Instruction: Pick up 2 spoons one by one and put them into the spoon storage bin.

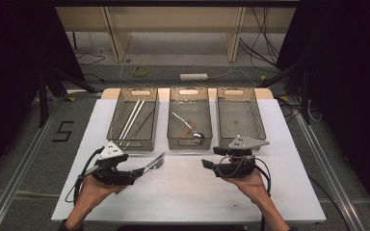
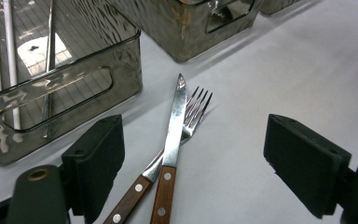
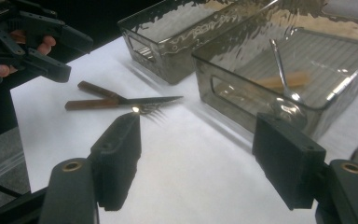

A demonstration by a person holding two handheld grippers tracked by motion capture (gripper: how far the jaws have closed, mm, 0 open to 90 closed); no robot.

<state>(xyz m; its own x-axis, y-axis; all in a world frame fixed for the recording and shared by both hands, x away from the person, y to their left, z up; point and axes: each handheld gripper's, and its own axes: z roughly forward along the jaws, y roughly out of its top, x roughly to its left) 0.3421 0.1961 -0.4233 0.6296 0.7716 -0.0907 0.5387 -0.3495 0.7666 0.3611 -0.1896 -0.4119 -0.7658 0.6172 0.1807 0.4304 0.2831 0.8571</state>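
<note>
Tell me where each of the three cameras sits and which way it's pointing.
High view: above the person's side, facing forward and down on the white table; both forearms, left gripper, right gripper.
Left gripper view: rides the left gripper, open, facing the wooden-handled knife and fork.
Right gripper view: rides the right gripper, open, facing the same cutlery.

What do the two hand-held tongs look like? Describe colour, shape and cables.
Both the left tongs and the right tongs are black, each with two blocky jaws, a grey three-cornered plate on top and a black cable trailing behind. The forearms are bare, with no sleeves.
</note>
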